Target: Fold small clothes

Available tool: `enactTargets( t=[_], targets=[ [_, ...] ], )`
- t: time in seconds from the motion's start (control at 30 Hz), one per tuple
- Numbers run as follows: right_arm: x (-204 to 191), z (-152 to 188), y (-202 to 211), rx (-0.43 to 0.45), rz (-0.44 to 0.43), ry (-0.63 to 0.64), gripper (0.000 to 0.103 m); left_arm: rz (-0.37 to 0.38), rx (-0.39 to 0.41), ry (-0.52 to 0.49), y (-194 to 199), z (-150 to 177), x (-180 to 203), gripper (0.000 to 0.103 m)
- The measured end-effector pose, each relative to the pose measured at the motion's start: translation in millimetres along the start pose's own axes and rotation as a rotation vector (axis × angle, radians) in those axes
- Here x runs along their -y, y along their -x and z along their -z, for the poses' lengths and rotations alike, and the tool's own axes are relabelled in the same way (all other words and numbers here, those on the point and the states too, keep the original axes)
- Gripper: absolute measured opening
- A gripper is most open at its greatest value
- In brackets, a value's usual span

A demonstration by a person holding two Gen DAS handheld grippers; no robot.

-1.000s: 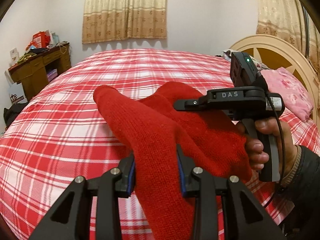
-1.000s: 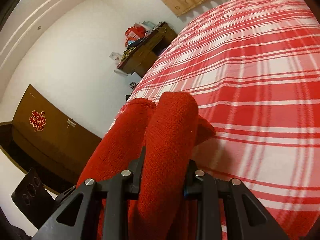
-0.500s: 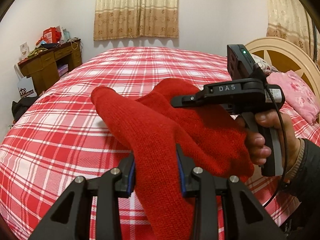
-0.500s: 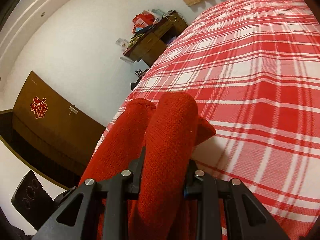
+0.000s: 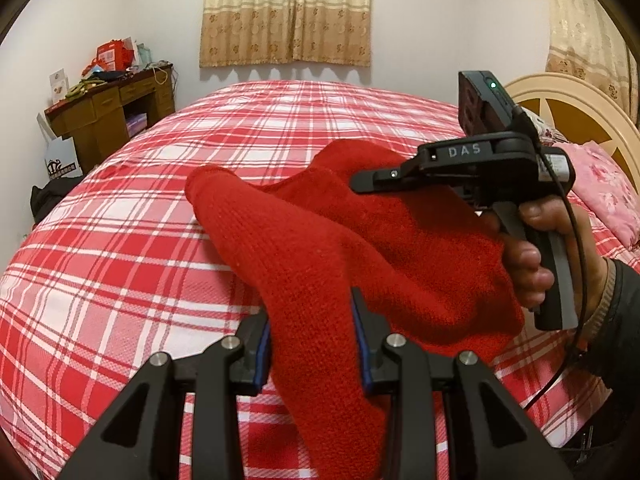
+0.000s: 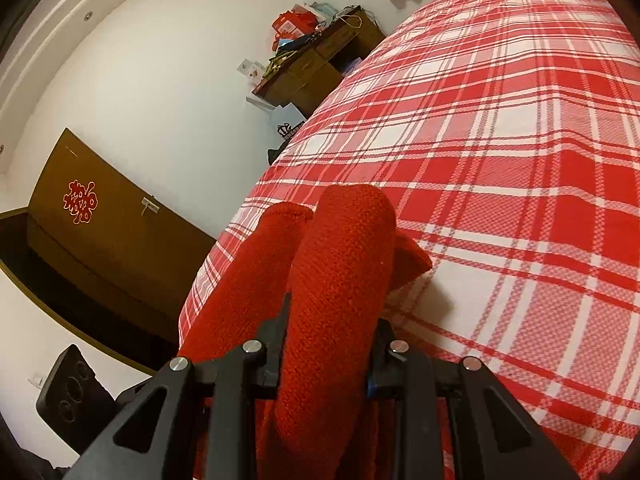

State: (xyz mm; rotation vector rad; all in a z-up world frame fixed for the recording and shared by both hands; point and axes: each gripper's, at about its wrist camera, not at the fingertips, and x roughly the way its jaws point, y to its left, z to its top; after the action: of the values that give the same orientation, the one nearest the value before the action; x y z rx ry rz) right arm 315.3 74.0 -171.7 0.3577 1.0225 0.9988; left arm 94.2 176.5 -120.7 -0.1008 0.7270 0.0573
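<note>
A red knitted garment (image 5: 320,256) hangs bunched above the red-and-white plaid bed (image 5: 120,264). My left gripper (image 5: 314,336) is shut on a thick fold of it, the knit squeezed between the blue pads. In the left wrist view the right gripper (image 5: 360,182) comes in from the right, held by a hand (image 5: 536,256), its fingertips buried in the far side of the knit. In the right wrist view my right gripper (image 6: 330,344) is shut on a rolled fold of the same red garment (image 6: 340,272), whose end droops toward the bed (image 6: 520,200).
A wooden desk (image 5: 108,116) with clutter stands past the bed's left side. A pink pillow (image 5: 604,196) and cream headboard (image 5: 568,108) lie to the right. Curtains (image 5: 286,12) hang on the far wall. A brown door (image 6: 100,232) shows in the right wrist view.
Both grippers have carried the garment across the bed and slightly lower; the desk and curtain have slid right in the left view. Both grips on the knit are unchanged.
</note>
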Motion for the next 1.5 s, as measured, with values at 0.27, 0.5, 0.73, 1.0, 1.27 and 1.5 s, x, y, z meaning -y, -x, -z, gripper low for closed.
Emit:
enactTargets(
  t=[0.27,0.5,0.73,1.0,1.27,1.5],
  targets=[
    [8,1,-4,-0.007,0.013,-0.024,0.027,0.003,-0.013,0.009,-5,10,-6,0.035],
    [16,4,-4,-0.007,0.024,-0.039,0.027,0.013,-0.019,0.023,-7,16,-11,0.035],
    [24,10,-5,-0.018,0.055,-0.072,0.029,0.001,-0.021,0.014,-7,20,-10,0.045],
    [10,18,28,0.057,0.118,-0.041,0.034,-0.041,0.03,0.009,20,12,-9,0.06],
    [-51,48,87,0.151,-0.031,0.082,0.035,-0.17,0.099,0.033,21,4,-24,0.085],
    [-37,100,53,-0.002,0.041,0.056,0.035,-0.185,0.011,0.105,-7,22,-46,0.093]
  ],
)
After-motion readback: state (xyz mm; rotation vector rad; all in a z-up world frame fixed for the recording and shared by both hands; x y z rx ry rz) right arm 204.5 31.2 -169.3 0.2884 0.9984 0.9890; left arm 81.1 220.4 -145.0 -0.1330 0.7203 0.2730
